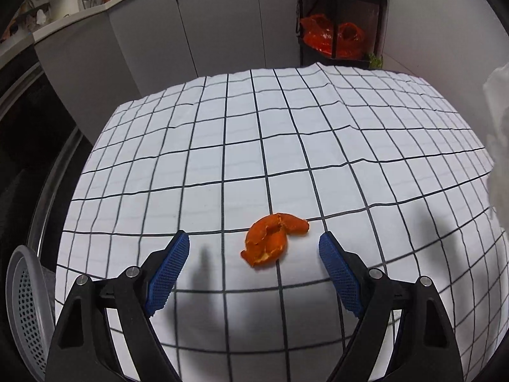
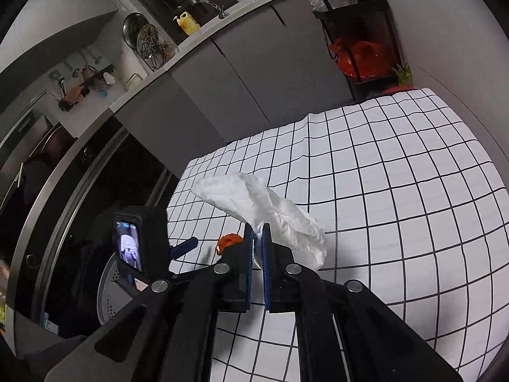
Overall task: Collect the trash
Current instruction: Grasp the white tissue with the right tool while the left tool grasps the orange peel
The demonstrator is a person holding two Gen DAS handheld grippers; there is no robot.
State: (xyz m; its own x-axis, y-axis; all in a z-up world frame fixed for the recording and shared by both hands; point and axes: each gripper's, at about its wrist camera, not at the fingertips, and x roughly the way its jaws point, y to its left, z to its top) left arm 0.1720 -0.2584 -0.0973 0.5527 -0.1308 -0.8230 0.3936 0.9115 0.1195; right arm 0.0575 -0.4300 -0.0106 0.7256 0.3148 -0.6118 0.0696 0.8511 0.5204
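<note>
Presently, two claws are working over one worktop covered by a white cloth with a black grid. One left claw is hanging with its two blue pads spread wide, holding nothing; one piece of orange peel is lying on the cloth between its fingertips, touching neither pad. One right claw is pinching one crumpled white tissue between nearly closed pads, the tissue raised above the cloth. One grey perforated bin is showing beside the worktop's edge, at the lower left of the left wrist view.
</note>
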